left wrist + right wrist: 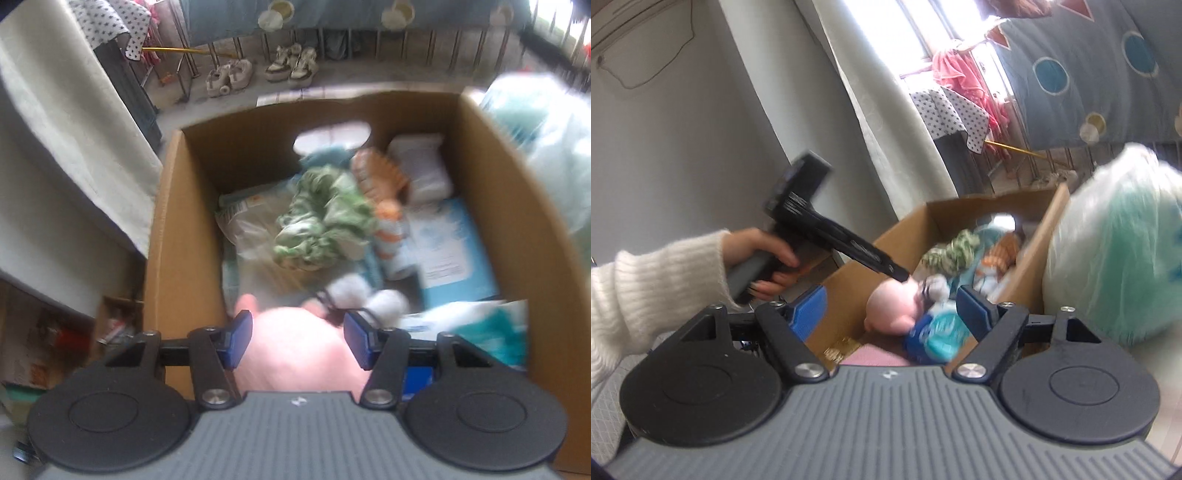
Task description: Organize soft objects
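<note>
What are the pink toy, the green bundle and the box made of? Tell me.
Pink toy: probably soft plush or rubber, matte, too blurred to settle. Green bundle: crumpled printed fabric, gathered folds. Box: brown corrugated cardboard, matte, with a cut handle hole.

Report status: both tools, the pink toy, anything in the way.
Left tool closed on pink toy, low inside cardboard box. Right tool open, empty, near box. Green cloth piled ahead.

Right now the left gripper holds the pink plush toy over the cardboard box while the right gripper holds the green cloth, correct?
Not quite. The right gripper is open and empty in the right wrist view; the green cloth lies in the cardboard box. The left gripper does hold the pink plush toy.
</note>
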